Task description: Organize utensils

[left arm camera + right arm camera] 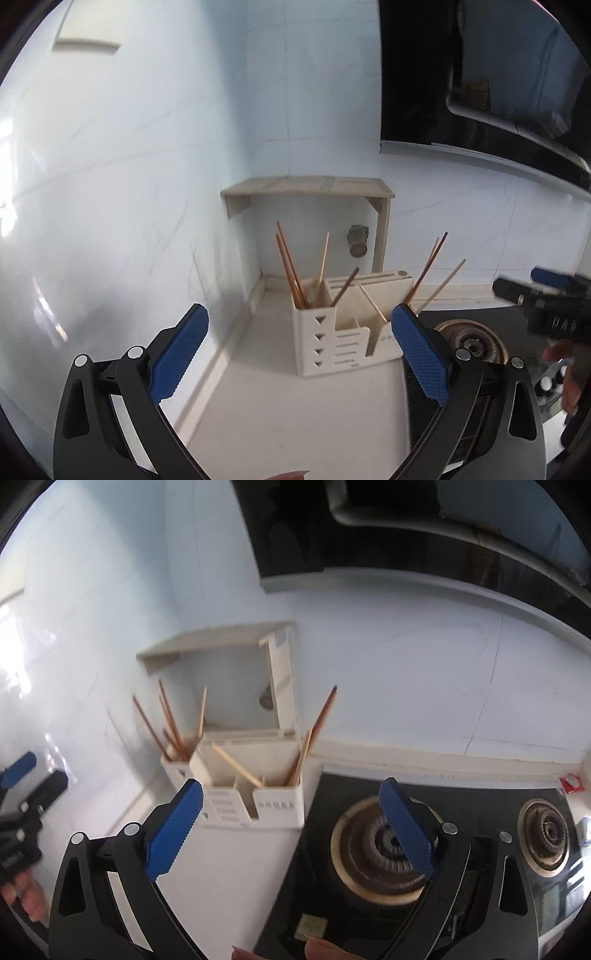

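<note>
In the corner of the desk, against the white wall, the utensil holder stands just beside the black stove, with chopsticks leaning in several of its compartments. My left hand-held gripper and my right hand-held gripper both stand wide apart and hold nothing; no stick lies between either pair of pads.

What worries me is the lean of the sticks. They fan out in different directions, some tilting well past the holder's rim toward the stove side. If I reach in with jaws this wide, I judge I could knock a neighbouring stick, tip it out onto the burner, or nudge the light holder itself toward the stove edge. The sticks are thin, so a grip may slip or catch two at once.

Both views are blurred, so I cannot count the sticks or tell which compartment each bottom sits in. The insides of the compartments are hidden by their walls. The lettering on the holder's front is unreadable, and a dark object under the small shelf is hard to identify.
</note>
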Action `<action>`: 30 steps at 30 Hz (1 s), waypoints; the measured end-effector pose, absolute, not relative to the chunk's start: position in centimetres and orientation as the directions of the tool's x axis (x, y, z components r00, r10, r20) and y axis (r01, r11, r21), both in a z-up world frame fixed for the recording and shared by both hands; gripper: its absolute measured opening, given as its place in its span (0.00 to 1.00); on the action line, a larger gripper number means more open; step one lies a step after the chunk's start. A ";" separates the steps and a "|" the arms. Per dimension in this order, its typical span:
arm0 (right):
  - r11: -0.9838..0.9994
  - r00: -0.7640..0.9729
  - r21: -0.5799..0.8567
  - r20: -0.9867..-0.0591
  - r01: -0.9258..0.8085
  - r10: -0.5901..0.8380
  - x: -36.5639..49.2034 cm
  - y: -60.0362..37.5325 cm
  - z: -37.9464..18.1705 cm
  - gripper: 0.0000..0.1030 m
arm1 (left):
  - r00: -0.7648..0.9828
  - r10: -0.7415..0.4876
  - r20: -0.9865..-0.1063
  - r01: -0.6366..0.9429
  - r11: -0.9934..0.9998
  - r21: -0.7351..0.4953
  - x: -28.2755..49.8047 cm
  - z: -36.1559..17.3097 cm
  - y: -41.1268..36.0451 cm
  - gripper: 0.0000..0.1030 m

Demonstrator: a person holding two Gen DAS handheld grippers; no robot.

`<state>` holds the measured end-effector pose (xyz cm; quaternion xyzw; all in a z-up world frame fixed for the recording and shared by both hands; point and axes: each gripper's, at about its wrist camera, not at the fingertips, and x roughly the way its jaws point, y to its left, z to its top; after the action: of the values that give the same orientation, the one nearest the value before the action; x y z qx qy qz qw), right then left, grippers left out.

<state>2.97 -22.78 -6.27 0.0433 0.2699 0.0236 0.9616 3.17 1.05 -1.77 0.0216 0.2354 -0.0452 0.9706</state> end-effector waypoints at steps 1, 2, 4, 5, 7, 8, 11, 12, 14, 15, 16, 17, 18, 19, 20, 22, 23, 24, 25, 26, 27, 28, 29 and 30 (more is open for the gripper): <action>0.996 0.853 0.088 -0.518 -0.028 0.070 2.7 -22.6 -6.4 0.94 | 0.882 -0.075 -0.465 0.090 0.996 0.010 3.3 -1.8 1.2 0.95; 0.997 0.856 0.076 -0.514 -0.030 0.065 2.3 -22.4 -6.6 0.94 | 0.877 -0.067 -0.476 0.077 0.997 0.000 3.2 -2.0 1.3 0.95; 0.998 0.861 0.063 -0.506 -0.027 0.055 1.9 -22.1 -6.5 0.94 | 0.869 -0.061 -0.491 0.069 0.998 -0.003 3.3 -2.3 1.4 0.95; 0.998 0.862 0.062 -0.504 -0.026 0.054 1.8 -22.1 -6.5 0.94 | 0.863 -0.051 -0.503 0.057 0.998 -0.003 3.4 -2.5 1.4 0.95; 0.997 0.857 0.074 -0.512 -0.032 0.066 1.7 -21.9 -6.4 0.94 | 0.852 -0.047 -0.521 0.048 0.999 -0.011 3.5 -2.7 1.4 0.95; 0.996 0.851 0.078 -0.520 -0.033 0.069 1.7 -21.8 -6.4 0.94 | 0.845 -0.052 -0.532 0.049 0.999 -0.020 3.6 -2.9 1.5 0.95; 0.997 0.842 0.068 -0.535 -0.032 0.063 2.0 -21.5 -6.6 0.94 | 0.843 -0.046 -0.536 0.042 0.999 -0.019 3.5 -3.2 1.3 0.95; 0.997 0.842 0.066 -0.536 -0.035 0.065 2.1 -21.5 -6.6 0.94 | 0.842 -0.045 -0.538 0.042 0.999 -0.018 3.5 -3.3 1.3 0.95; 0.997 0.838 0.067 -0.541 -0.044 0.073 2.2 -21.4 -6.7 0.94 | 0.837 -0.055 -0.544 0.048 0.999 -0.026 3.5 -3.4 1.2 0.95; 0.997 0.836 0.068 -0.543 -0.047 0.076 2.3 -21.3 -6.6 0.94 | 0.836 -0.056 -0.545 0.050 0.998 -0.026 3.5 -3.5 1.1 0.95; 0.997 0.837 0.067 -0.541 -0.047 0.076 2.3 -21.3 -6.6 0.94 | 0.836 -0.055 -0.546 0.051 0.998 -0.023 3.5 -3.5 1.1 0.95; 0.997 0.841 0.061 -0.537 -0.044 0.070 2.3 -21.2 -6.5 0.94 | 0.836 -0.053 -0.547 0.052 0.999 -0.016 3.6 -3.5 1.0 0.95; 0.998 0.843 0.056 -0.535 -0.041 0.065 2.3 -21.2 -6.5 0.94 | 0.835 -0.050 -0.548 0.051 0.999 -0.012 3.7 -3.5 1.0 0.95; 0.998 0.844 0.053 -0.534 -0.038 0.061 2.4 -21.2 -6.5 0.94 | 0.835 -0.047 -0.549 0.049 0.999 -0.011 3.8 -3.6 1.0 0.95; 0.998 0.843 0.053 -0.535 -0.036 0.059 2.5 -21.3 -6.5 0.94 | 0.835 -0.047 -0.549 0.046 0.999 -0.016 3.9 -3.5 1.2 0.95; 0.998 0.842 0.056 -0.537 -0.036 0.060 2.6 -21.4 -6.5 0.94 | 0.831 -0.049 -0.553 0.041 0.999 -0.027 4.1 -3.5 1.4 0.95; 0.998 0.841 0.057 -0.538 -0.035 0.060 2.7 -21.4 -6.6 0.94 | 0.830 -0.051 -0.556 0.041 0.999 -0.030 4.2 -3.5 1.4 0.95; 0.998 0.840 0.057 -0.539 -0.035 0.060 2.7 -21.4 -6.6 0.94 | 0.828 -0.052 -0.558 0.041 0.999 -0.032 4.3 -3.6 1.5 0.95; 0.998 0.839 0.057 -0.541 -0.034 0.060 2.8 -21.4 -6.6 0.94 | 0.827 -0.052 -0.560 0.041 0.999 -0.032 4.3 -3.7 1.5 0.95; 0.998 0.837 0.059 -0.543 -0.036 0.062 2.8 -21.4 -6.7 0.94 | 0.826 -0.053 -0.561 0.043 0.999 -0.032 4.3 -3.7 1.5 0.95; 0.998 0.837 0.058 -0.544 -0.037 0.063 2.9 -21.4 -6.7 0.94 | 0.826 -0.054 -0.561 0.044 0.999 -0.030 4.4 -3.8 1.4 0.95; 0.998 0.836 0.057 -0.546 -0.037 0.062 2.9 -21.4 -6.8 0.94 | 0.826 -0.053 -0.562 0.044 0.999 -0.029 4.4 -3.8 1.4 0.95; 0.998 0.835 0.057 -0.547 -0.036 0.062 3.0 -21.4 -6.8 0.94 | 0.826 -0.054 -0.562 0.046 0.999 -0.029 4.4 -3.8 1.3 0.95; 0.998 0.834 0.058 -0.548 -0.037 0.063 3.0 -21.4 -6.8 0.94 | 0.825 -0.056 -0.562 0.049 0.998 -0.028 4.4 -3.8 1.3 0.95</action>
<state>2.99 -21.38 -6.84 0.0227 0.2866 0.0260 0.9574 4.43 1.30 -3.78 -0.0060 0.2943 -0.0275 0.9553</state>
